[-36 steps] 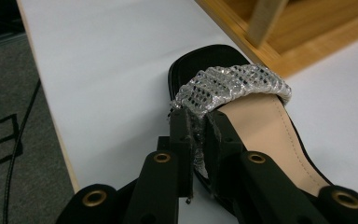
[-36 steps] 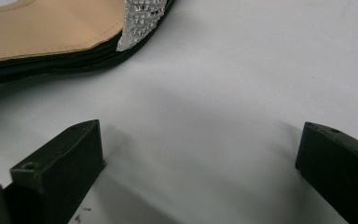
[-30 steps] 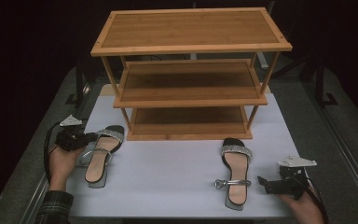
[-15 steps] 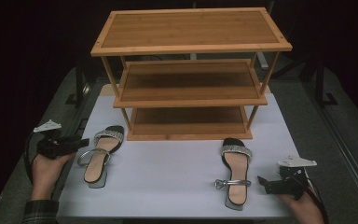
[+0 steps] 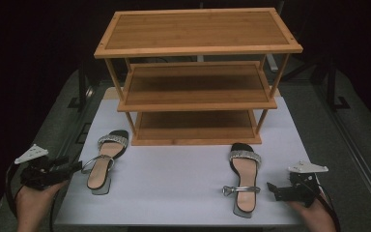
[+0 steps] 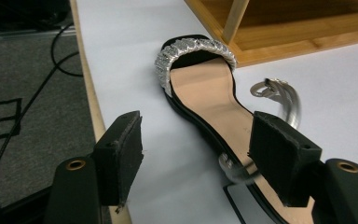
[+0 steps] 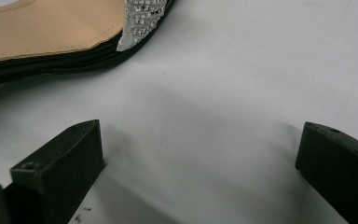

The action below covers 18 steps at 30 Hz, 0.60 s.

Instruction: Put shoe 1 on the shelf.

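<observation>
Two black sandals with glittery silver toe bands lie on the white table (image 5: 174, 188). The left sandal (image 5: 105, 162) (image 6: 205, 93) is beside the table's left edge. My left gripper (image 5: 75, 167) (image 6: 198, 126) hovers over that edge, pointing at the sandal's heel end. Its jaws have just been opening and stand open, gripping nothing. The right sandal (image 5: 244, 176) (image 7: 51, 32) lies at the front right. My right gripper (image 5: 272, 187) (image 7: 200, 130) rests open on the table just to its right, with bare table between its jaws.
A three-tier wooden shoe rack (image 5: 198, 82) stands at the back of the table, its lowest shelf just behind the sandals' toes. Dark floor with cables (image 6: 23, 107) lies past the left edge.
My left gripper has drawn back to the left, away from the left sandal's ankle strap, and its jaws have gone from shut to open. The right gripper has stayed put.
</observation>
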Available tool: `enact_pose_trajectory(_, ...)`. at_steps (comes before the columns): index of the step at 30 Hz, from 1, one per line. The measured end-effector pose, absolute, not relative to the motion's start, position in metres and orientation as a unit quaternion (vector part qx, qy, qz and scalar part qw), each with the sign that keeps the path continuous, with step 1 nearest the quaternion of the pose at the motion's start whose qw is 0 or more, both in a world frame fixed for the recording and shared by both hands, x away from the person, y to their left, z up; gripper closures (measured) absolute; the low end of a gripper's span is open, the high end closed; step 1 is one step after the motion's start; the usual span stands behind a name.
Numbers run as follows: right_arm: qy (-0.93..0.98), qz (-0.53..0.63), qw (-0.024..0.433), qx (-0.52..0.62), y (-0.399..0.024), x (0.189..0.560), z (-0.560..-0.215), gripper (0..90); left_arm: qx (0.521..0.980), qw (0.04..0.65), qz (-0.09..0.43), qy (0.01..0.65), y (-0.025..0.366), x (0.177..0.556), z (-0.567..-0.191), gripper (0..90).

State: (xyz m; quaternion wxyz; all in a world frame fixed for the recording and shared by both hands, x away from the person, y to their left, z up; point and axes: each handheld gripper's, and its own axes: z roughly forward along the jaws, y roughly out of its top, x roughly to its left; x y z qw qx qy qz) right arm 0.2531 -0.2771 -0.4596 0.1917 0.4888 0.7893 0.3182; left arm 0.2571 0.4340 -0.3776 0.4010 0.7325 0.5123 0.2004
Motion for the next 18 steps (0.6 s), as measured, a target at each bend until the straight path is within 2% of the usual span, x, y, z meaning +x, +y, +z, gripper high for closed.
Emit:
enact_pose_trajectory(6, 0.789, 0.318, 0.192, 0.489, -0.277, 0.253, -0.46, 0.0, 0.736, 0.399, 0.196, 0.511, 0.43, 0.24, -0.383, 32.2)
enact_pose_trajectory(12, 0.789, 0.318, 0.191, 0.489, -0.277, 0.253, -0.46, 0.0, 0.743, 0.398, 0.204, 0.499, 0.409, 0.217, -0.399, 24.6)
enact_pose_trajectory(15, 0.789, 0.318, 0.191, 0.489, -0.277, 0.253, -0.46, 0.0, 0.744, 0.398, 0.202, 0.497, 0.401, 0.215, -0.402, 23.1)
enact_pose_trajectory(18, 0.789, 0.318, 0.191, 0.49, -0.277, 0.253, -0.46, 0.0, 0.75, 0.384, 0.202, 0.499, 0.39, 0.218, -0.409, 17.5)
